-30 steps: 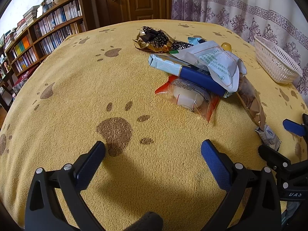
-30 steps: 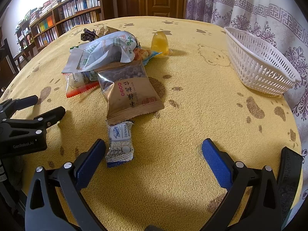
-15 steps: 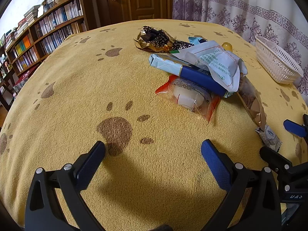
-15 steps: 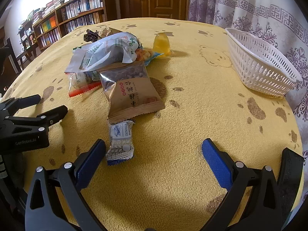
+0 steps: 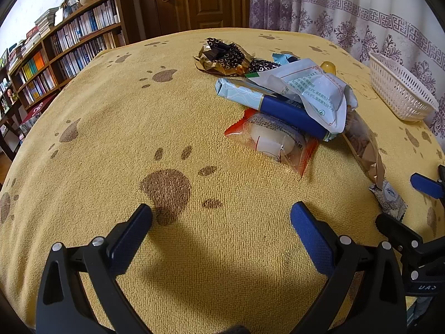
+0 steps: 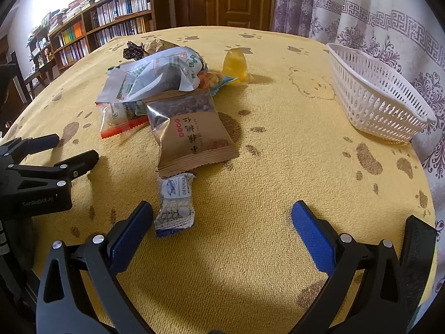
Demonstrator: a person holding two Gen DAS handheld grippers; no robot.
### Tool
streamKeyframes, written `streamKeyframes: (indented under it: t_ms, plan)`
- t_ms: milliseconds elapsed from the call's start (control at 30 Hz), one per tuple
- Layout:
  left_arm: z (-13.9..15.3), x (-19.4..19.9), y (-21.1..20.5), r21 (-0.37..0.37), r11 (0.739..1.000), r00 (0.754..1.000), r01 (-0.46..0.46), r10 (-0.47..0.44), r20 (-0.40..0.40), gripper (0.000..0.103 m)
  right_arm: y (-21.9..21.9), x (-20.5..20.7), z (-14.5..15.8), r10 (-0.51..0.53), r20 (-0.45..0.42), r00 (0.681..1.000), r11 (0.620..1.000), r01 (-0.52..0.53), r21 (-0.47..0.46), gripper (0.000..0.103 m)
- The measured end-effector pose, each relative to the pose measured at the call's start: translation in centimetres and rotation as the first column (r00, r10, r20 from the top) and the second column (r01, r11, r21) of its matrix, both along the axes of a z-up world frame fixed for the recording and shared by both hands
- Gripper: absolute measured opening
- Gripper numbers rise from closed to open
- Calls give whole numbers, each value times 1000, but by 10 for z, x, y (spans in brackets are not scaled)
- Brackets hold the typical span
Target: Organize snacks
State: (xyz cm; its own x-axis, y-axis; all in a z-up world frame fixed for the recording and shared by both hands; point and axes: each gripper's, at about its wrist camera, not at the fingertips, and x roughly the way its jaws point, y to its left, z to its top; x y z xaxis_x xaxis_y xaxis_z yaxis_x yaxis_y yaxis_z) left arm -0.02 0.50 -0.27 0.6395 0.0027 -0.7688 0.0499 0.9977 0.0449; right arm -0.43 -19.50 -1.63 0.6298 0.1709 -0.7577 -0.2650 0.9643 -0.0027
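Note:
A heap of snack packets lies on the yellow paw-print cloth: a brown packet [image 6: 192, 136], a white-green bag [image 6: 155, 78], a red-edged clear packet [image 5: 274, 140], a blue bar [image 5: 267, 103] and dark gold wrappers [image 5: 222, 58]. A small white-blue biscuit packet [image 6: 175, 200] lies nearest, just ahead of the left finger of my right gripper [image 6: 222, 217], which is open and empty. A yellow jelly cup [image 6: 235, 66] stands behind the heap. The white basket [image 6: 372, 97] sits empty at the right. My left gripper [image 5: 221, 217] is open over bare cloth, short of the heap.
Bookshelves [image 5: 55, 55] and a wooden door [image 5: 200, 0] stand beyond the table's far edge, and a patterned curtain [image 6: 375, 27] hangs behind the basket. Each gripper shows at the side of the other's view.
Both views have crept slightly closer to the heap. Nothing was gripped or released, and both grippers stay open.

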Motion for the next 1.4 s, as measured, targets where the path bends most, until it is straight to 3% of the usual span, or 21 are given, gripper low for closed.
streamKeyframes:
  t_ms: [367,667,967,1100,1400]
  plan:
    - [0,-1,1,2,1000,1000,-1,1,0,98,11,-7,4,59,39,997,998,-58,-40,101]
    - [0,-2,2,-2,1000,1000,-4,4,-2,98,-3,-8,14,51,11,999,995,-52,84,99]
    - [0,-1,1,-1,1000,1000,-4,4,-2,98,13,-4,12,98,-6,995,993,-97,65,56]
    - [0,-1,1,-1,1000,1000,-4,4,-2,98,17,-4,13,95,12,995,994,-96,44,26]
    - [1,-2,3,-16,1000,1000,9,-9,3,98,6,-9,18,75,26,997,994,-77,77,22]
